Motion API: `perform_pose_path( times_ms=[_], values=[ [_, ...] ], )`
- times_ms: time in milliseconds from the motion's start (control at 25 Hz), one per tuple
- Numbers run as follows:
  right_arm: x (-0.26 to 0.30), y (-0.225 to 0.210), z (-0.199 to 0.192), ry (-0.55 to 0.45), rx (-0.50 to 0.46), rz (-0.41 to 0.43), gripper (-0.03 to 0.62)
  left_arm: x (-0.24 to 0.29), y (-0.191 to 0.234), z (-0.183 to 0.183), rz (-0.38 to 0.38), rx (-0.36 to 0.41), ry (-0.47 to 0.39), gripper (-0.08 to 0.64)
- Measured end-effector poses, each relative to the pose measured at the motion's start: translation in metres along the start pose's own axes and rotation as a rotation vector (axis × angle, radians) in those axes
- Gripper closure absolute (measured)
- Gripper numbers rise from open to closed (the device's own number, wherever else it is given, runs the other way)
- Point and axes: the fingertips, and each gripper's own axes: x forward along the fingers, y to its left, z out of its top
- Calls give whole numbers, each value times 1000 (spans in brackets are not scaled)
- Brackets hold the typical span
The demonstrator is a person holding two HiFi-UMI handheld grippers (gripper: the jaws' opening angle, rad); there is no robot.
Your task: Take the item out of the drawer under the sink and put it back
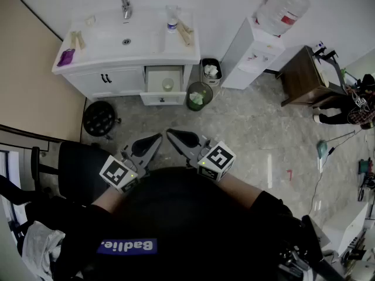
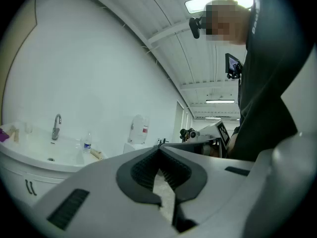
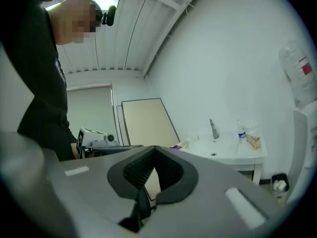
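In the head view the white sink cabinet (image 1: 126,40) stands at the far wall. Its drawer (image 1: 163,92) under the basin is pulled open. A small pale round item (image 1: 168,85) lies inside it. My left gripper (image 1: 157,138) and right gripper (image 1: 171,133) are held close to my body, far from the drawer, pointing towards each other. Both are shut and hold nothing. The left gripper (image 2: 159,150) looks along its closed jaws at the sink (image 2: 49,152). The right gripper (image 3: 154,148) has the sink (image 3: 223,148) at its right.
A black stool (image 1: 99,117) stands left of the drawer. A green bin (image 1: 199,95) and a small dark bin (image 1: 210,70) stand to its right. Farther right are a water dispenser (image 1: 252,48) and a brown desk (image 1: 304,75). A bottle (image 1: 171,21) stands on the countertop.
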Motion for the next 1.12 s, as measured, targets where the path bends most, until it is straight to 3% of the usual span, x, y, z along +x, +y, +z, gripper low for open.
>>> perform_pose_path(
  times_ms=[560,1120],
  values=[
    [1,-7,-2,20,10,-9,591,7,1,-4,-9,-4,13,568],
    [-26,-19,18,-5,18,59,591,39,-14,11,57,6,-22,568]
  ],
)
